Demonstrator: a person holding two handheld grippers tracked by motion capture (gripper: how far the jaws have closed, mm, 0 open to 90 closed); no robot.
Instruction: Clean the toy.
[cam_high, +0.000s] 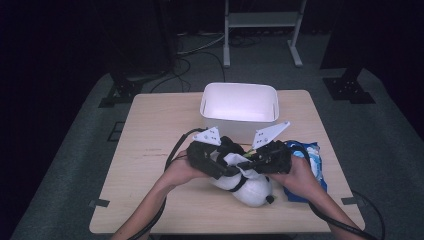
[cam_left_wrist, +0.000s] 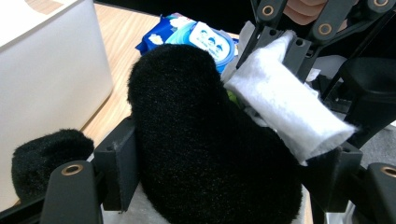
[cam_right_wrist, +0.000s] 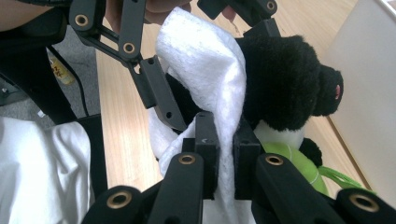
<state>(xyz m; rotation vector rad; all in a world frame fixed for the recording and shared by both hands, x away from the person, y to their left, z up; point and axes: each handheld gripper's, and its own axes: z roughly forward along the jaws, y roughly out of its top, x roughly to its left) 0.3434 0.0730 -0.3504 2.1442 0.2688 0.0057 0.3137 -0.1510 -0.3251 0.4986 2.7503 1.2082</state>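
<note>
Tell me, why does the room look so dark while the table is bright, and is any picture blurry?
High view: light falls on the table and white bin; the surroundings sink into near black. Left gripper view: the black plush head is almost featureless dark. Right gripper view: the white wipe looks bright and sharp, and the near jaws look soft.

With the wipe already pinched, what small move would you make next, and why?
Probably draw the right hand-held gripper and its white wipe across the plush toy's black head. Its jaws are shut on the wipe, which lies against the head, while the left hand-held gripper clamps that head steady.
</note>
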